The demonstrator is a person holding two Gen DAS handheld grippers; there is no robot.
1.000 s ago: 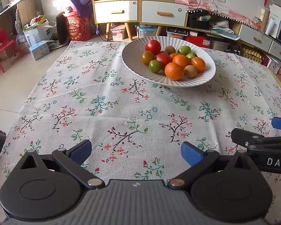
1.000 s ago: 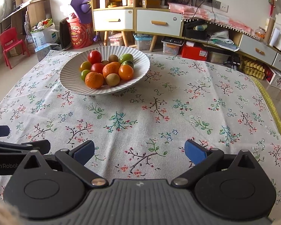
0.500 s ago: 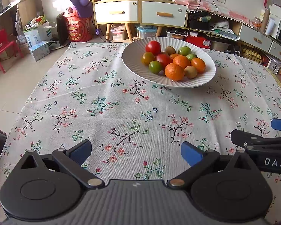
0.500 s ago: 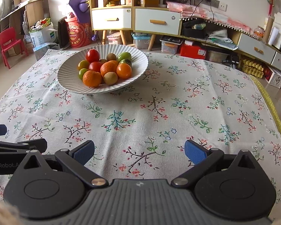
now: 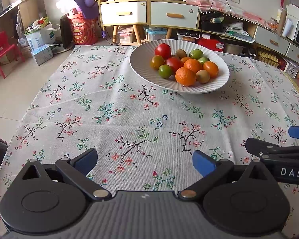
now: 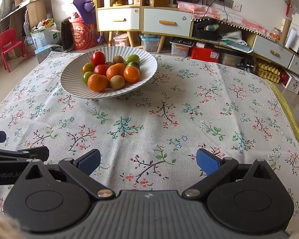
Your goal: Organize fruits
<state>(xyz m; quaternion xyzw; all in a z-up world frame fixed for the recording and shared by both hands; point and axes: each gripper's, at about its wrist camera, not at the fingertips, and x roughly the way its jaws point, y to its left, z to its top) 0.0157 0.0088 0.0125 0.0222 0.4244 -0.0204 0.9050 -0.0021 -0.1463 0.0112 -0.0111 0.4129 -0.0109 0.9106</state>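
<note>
Ribbed white bowl (image 5: 141, 67) of smooth round fruits (image 5: 185, 76) sits on my floral-cloth table (image 5: 129, 115), nearer than before; my left hand-held gripper (image 5: 144, 160) and right hand-held gripper (image 6: 148, 160) gape empty.

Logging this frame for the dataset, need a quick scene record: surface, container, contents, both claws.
surface: floral tablecloth
container: white ribbed bowl, on the cloth, far side
contents: oranges, red tomatoes, green fruits and kiwis piled together; front orange nearest the claws
left claw: open, empty, low over the cloth, short of the bowl
right claw: open, empty, low over the cloth, short of the bowl
loose fruit on cloth: none visible
</note>
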